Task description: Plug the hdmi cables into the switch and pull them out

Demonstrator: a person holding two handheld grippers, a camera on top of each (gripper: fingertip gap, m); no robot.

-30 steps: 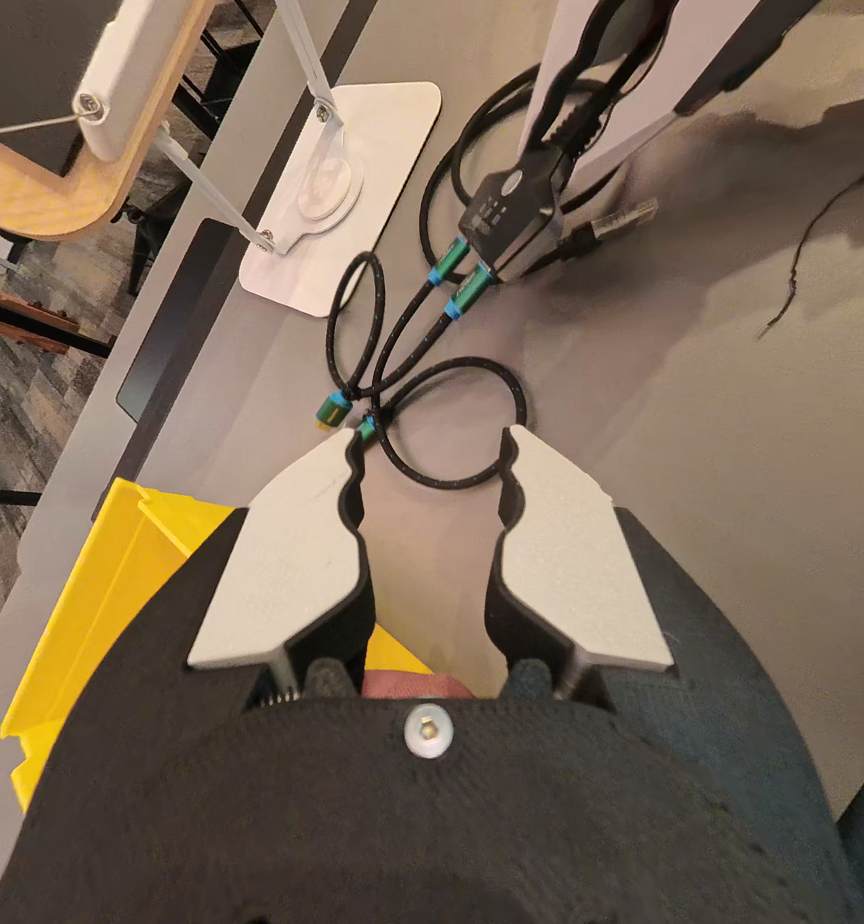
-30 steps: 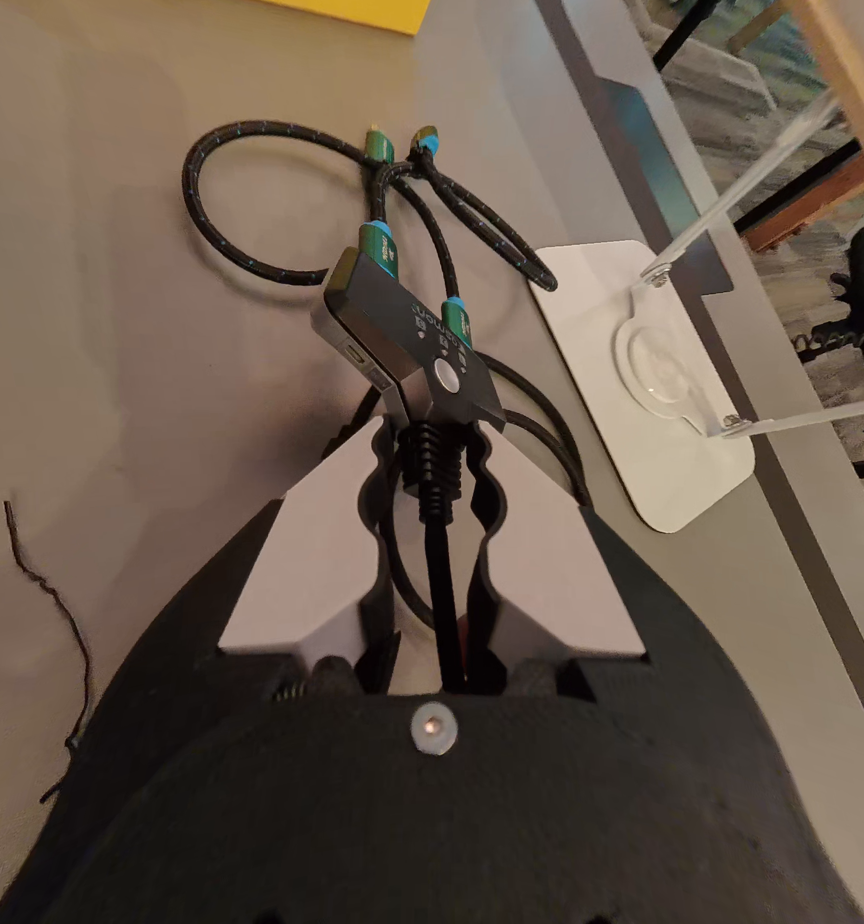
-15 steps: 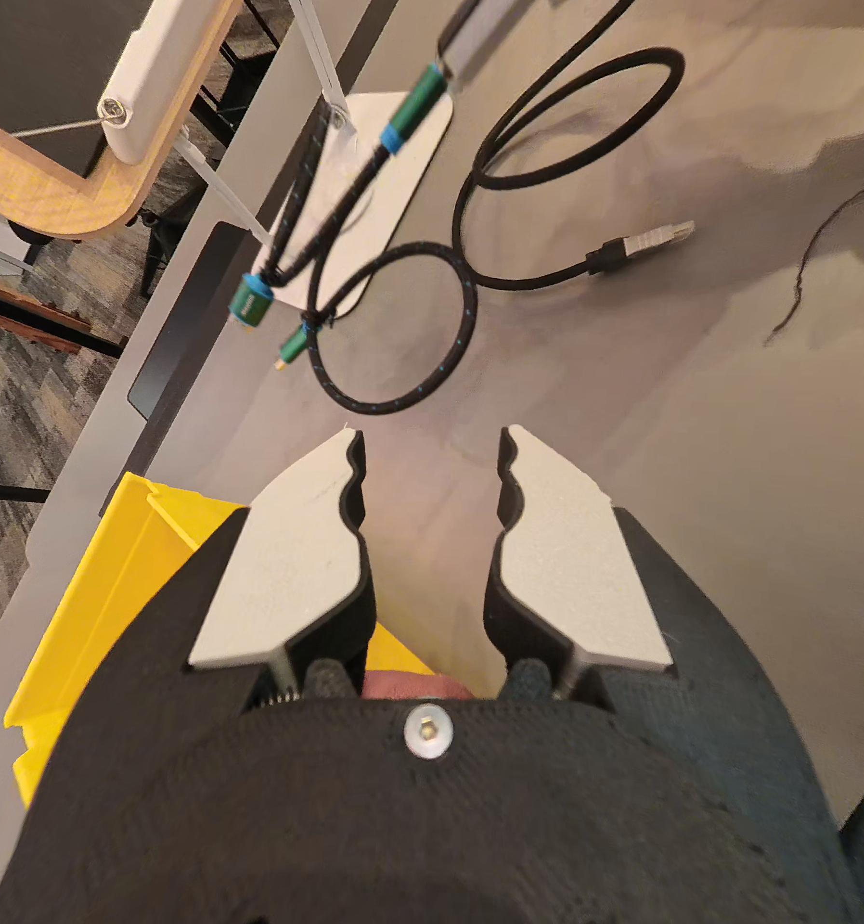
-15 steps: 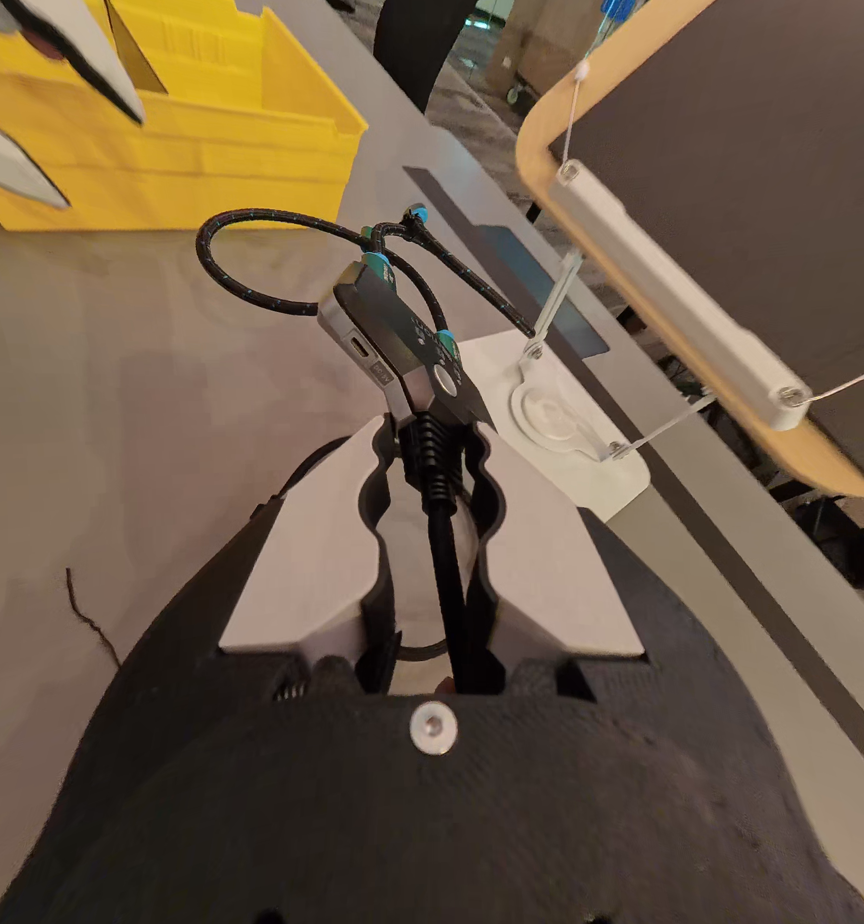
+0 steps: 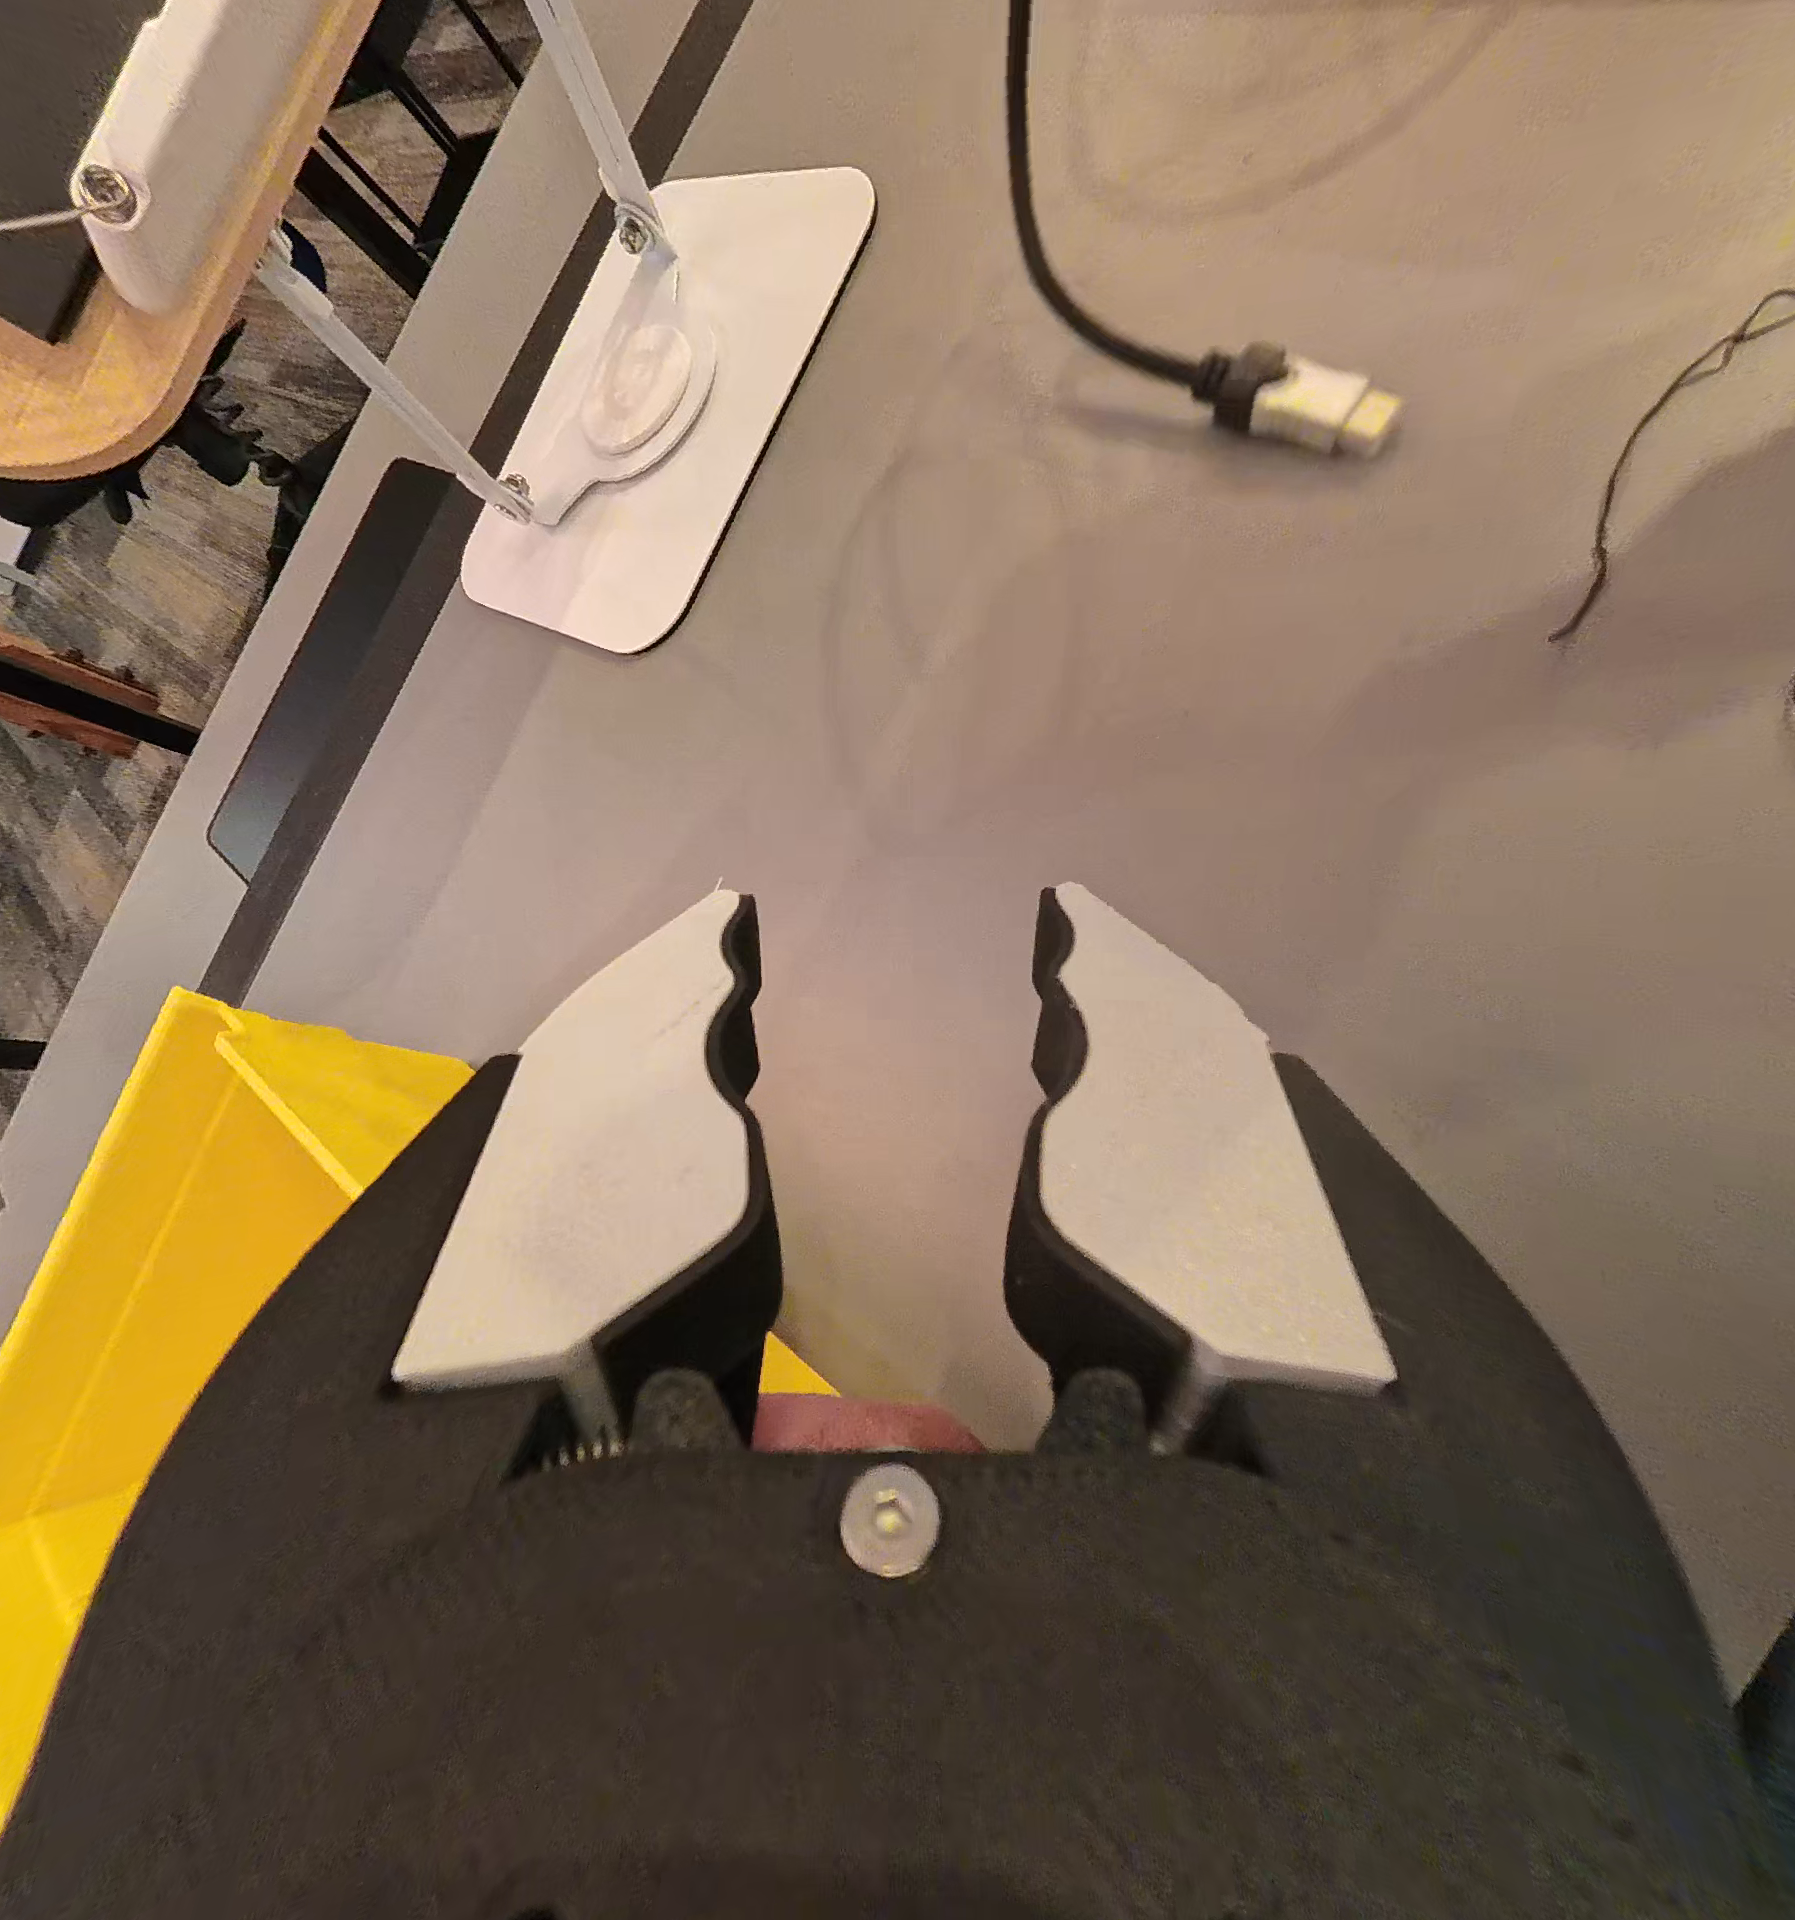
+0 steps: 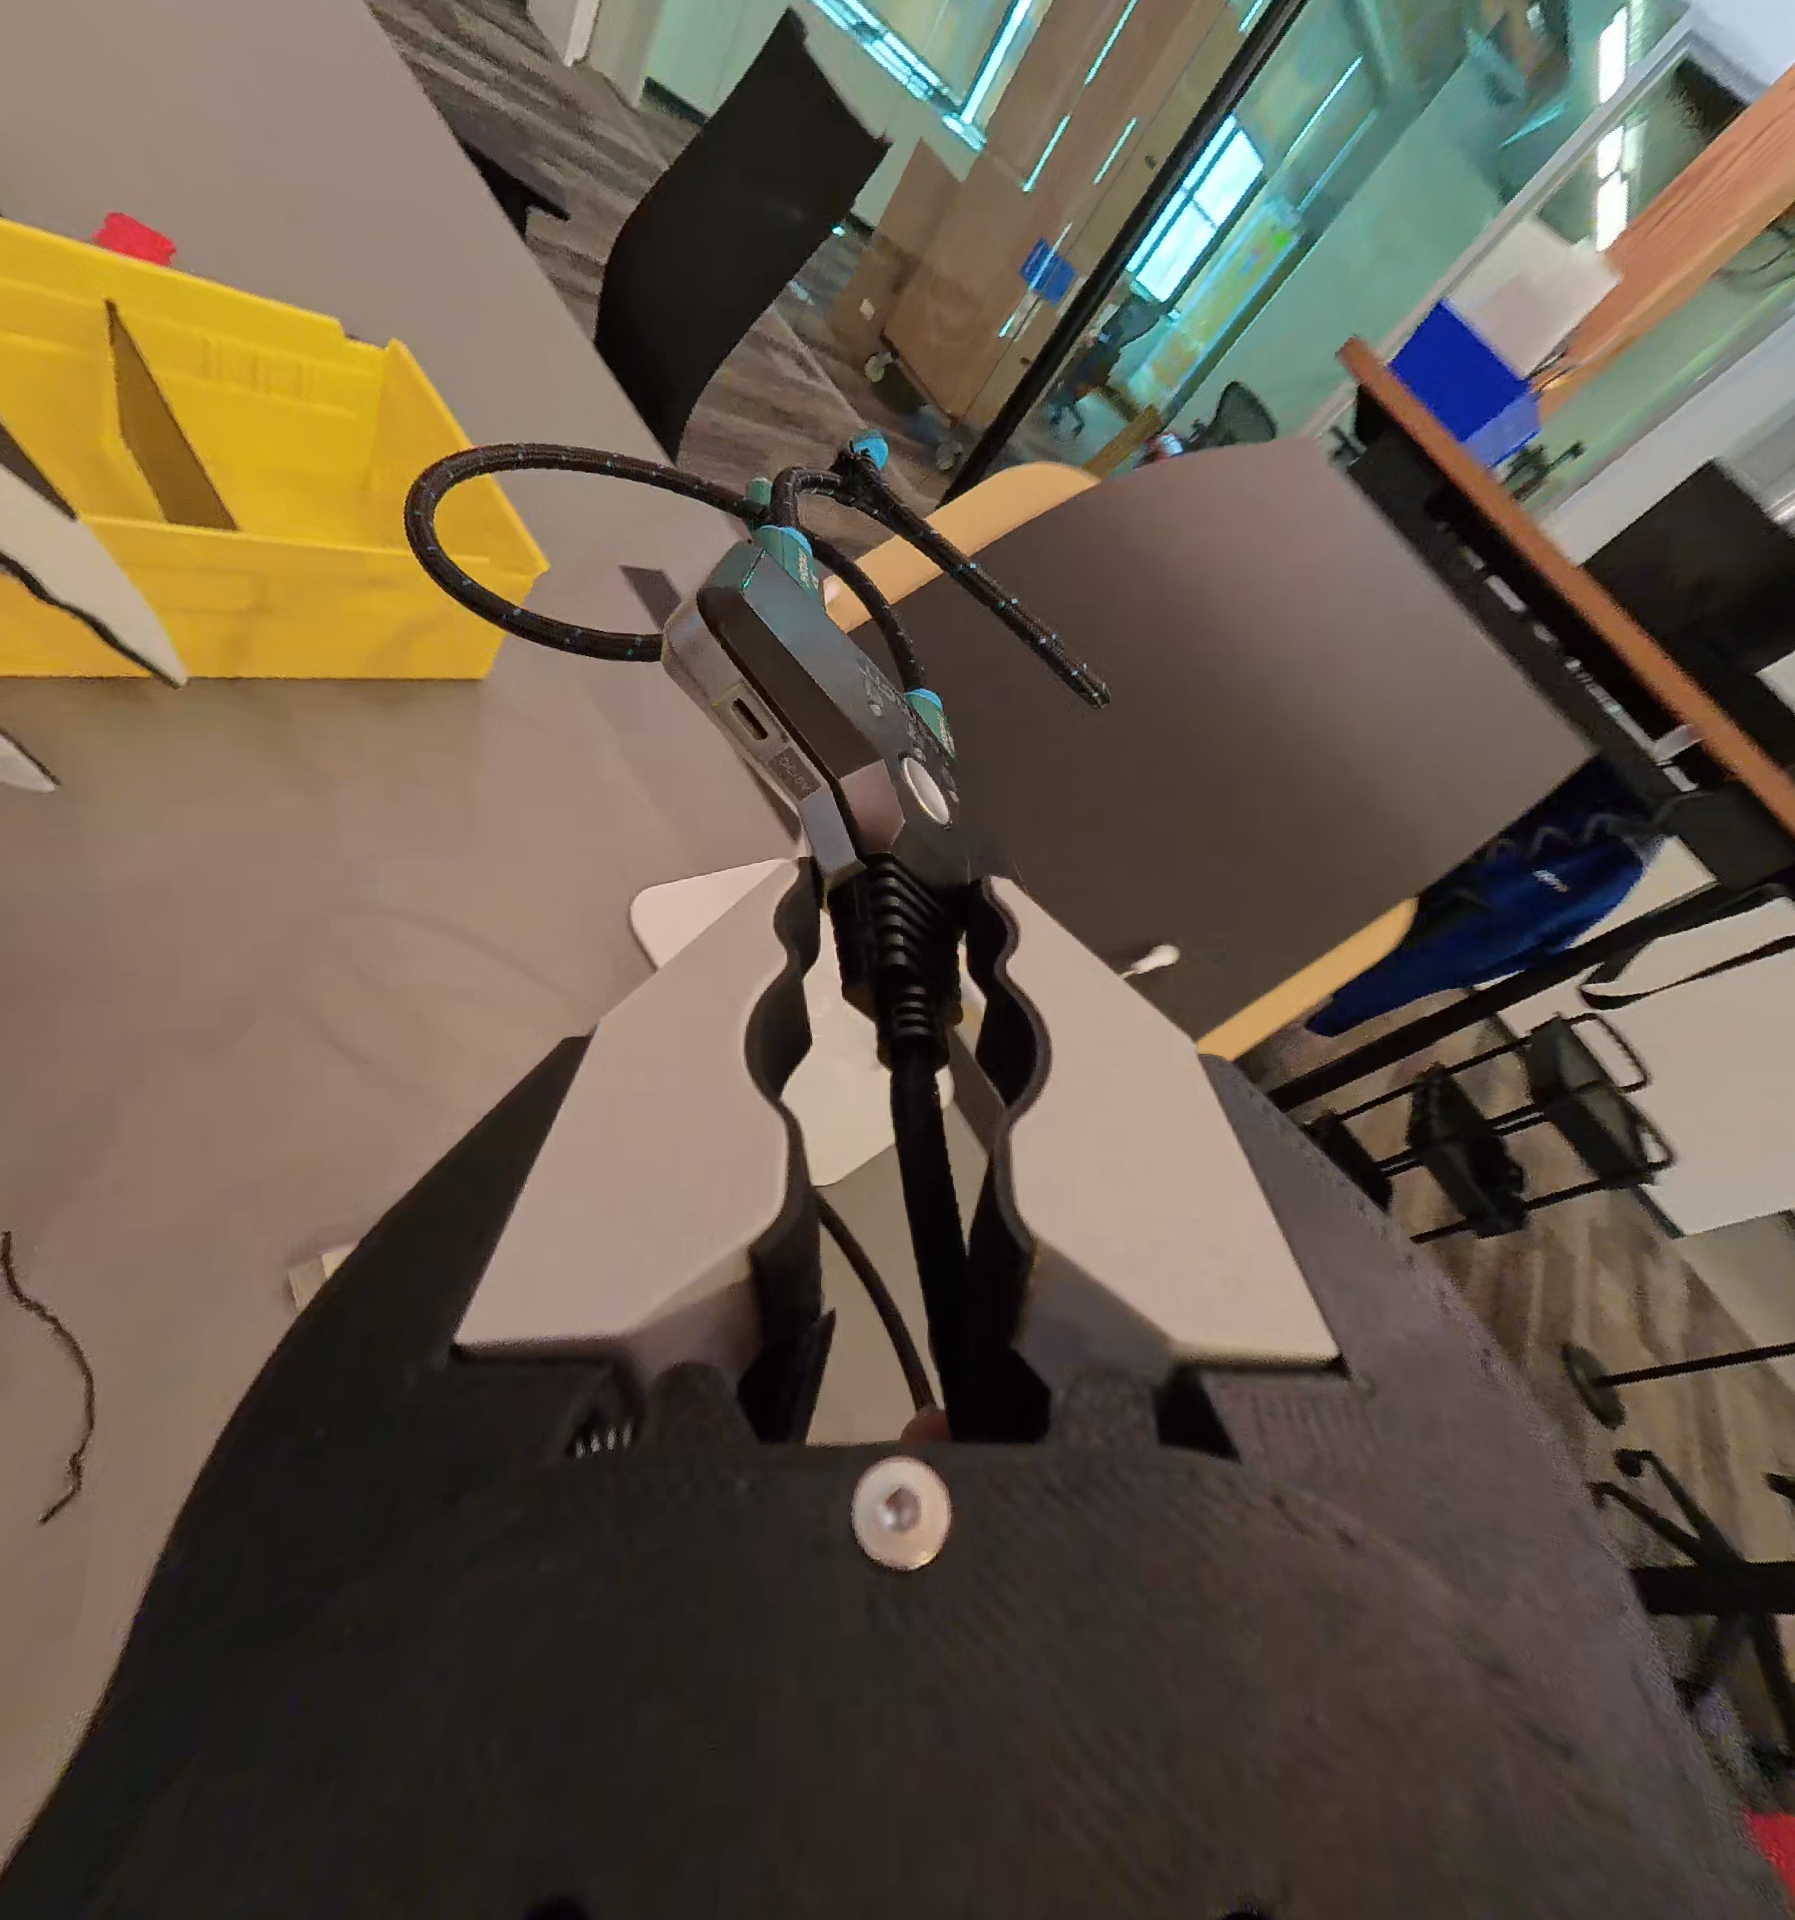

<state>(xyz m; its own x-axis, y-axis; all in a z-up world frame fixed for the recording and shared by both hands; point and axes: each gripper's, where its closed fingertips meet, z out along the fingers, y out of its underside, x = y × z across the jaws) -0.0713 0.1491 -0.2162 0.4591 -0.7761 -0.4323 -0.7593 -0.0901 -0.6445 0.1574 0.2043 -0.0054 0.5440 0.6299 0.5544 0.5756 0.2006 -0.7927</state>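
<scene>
My right gripper [image 6: 893,894] is shut on the ribbed black strain relief at the base of the black HDMI switch [image 6: 820,717] and holds it high above the grey table, tilted up. Two braided black HDMI cables [image 6: 519,499] with teal plugs sit in the switch's far end and loop in the air. My left gripper [image 5: 893,914] is open and empty over the table; its fingers [image 6: 51,582] also show in the right wrist view, at the left edge. The switch's own black lead ends in a silver plug [image 5: 1308,400] lying on the table.
A yellow bin [image 5: 176,1226] stands at the table's left edge, also in the right wrist view [image 6: 280,520]. A white lamp base plate [image 5: 664,416] lies near the table's edge. A thin dark thread [image 5: 1651,447] lies to the right. Chairs and desks stand beyond the table.
My right gripper has lifted the switch with both braided cables off the table, up out of the left wrist view. The silver plug has slid. My left gripper stays open in place.
</scene>
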